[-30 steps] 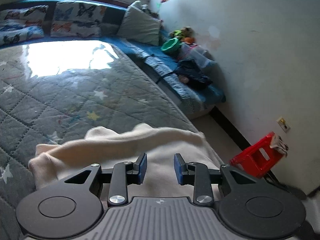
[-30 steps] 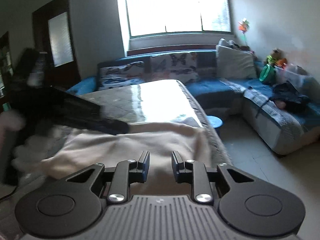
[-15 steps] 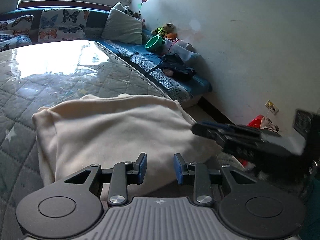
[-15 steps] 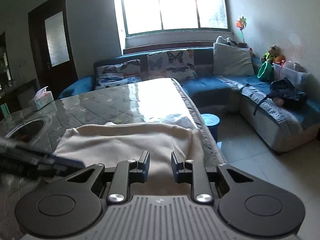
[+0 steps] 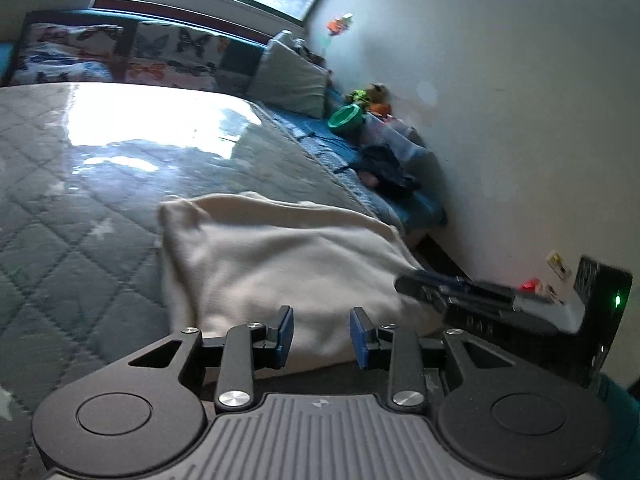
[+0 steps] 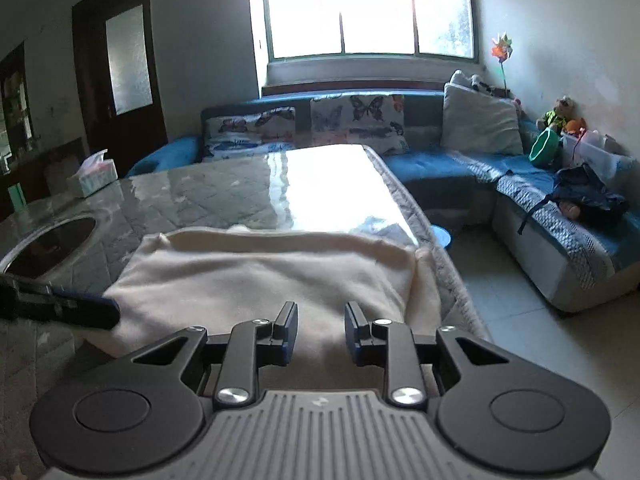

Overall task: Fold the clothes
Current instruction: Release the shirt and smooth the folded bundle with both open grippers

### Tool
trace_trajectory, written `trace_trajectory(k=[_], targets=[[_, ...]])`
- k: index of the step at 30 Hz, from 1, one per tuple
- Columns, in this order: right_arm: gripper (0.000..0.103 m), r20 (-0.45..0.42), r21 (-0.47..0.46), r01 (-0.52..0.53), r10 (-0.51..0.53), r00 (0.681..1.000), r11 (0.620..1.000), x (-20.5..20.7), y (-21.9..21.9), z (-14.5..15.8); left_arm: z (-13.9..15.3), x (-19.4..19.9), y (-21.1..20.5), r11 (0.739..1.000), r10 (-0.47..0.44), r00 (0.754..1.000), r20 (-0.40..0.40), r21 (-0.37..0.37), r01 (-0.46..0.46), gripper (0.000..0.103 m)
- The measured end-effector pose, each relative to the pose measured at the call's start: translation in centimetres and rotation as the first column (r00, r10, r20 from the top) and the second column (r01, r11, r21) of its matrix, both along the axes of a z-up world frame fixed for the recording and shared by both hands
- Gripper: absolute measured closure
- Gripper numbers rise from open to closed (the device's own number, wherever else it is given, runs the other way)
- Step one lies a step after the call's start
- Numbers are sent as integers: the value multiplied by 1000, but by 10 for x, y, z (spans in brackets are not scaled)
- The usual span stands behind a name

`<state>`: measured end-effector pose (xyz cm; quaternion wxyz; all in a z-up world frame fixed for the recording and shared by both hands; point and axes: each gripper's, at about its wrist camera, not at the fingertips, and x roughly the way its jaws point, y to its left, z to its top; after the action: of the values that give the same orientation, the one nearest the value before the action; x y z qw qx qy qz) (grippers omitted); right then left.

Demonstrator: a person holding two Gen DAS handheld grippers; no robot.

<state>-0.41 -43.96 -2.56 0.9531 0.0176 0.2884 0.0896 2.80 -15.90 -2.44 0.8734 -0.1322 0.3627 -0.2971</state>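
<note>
Sunlight pours through the big window (image 6: pixel 368 8) onto a blue corner sofa (image 6: pixel 448 164) lined with butterfly cushions (image 6: pixel 356 120), and the glare bounces off the quilted grey table cover (image 5: pixel 72 216) with its little stars. Front and centre on that cover lies the cream garment (image 6: pixel 260 276), folded into a soft rectangle, its right edge sitting at the table's edge above the tiled floor (image 6: pixel 532 352). Over to the left, a tissue box (image 6: pixel 92 174) sits at the far side of the table. Now the left gripper (image 5: pixel 322 330) hovers just before the garment's near edge, blue-padded fingers apart, nothing between them. The right gripper (image 6: pixel 321 328) hangs over the same cloth, its fingers parted too and empty; each tool shows up, blurred, at the edge of the other's view.
</note>
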Motion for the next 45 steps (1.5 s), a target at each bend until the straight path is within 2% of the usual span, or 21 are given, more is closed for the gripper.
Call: trace_trajectory(k=[5,11,17,20,23,29,34,40,42,45], targets=[[77,-5,-7,-2,2,1000,1000,0,1,-1,-9,6,15,999,36,998,-57,-11,-37,70],[68,22,-12,-13,14,1000,1000,0,5,9,3,9,20,998,41,999,-31,-49,-42,68],[65,16,-12,-19,19,1000,1000,3,10,6,-8,26,23,996,80,994,-78,-21,-82,69],[62,10,-15,-20,21,1000,1000,4,13,3,-5,26,27,996,82,993,-79,-34,-85,66],[53,4,-18,-22,22,1000,1000,5,16,1,1,22,29,995,86,995,-59,-35,-88,58],[43,3,-29,-28,28,1000,999,5,23,-1,-2,17,25,996,89,995,-51,23,-88,57],[27,27,-47,-37,38,999,998,1,30,5,2,11,28,995,93,995,-30,28,-92,52],[13,25,-50,-20,21,999,999,-2,37,4,5,1,32,992,105,994,-6,64,-104,41],[13,28,-47,-17,18,999,999,-4,38,4,5,-2,35,992,108,994,2,71,-108,37],[2,32,-52,-13,14,999,999,-8,41,6,6,-4,39,990,117,993,6,72,-117,31]])
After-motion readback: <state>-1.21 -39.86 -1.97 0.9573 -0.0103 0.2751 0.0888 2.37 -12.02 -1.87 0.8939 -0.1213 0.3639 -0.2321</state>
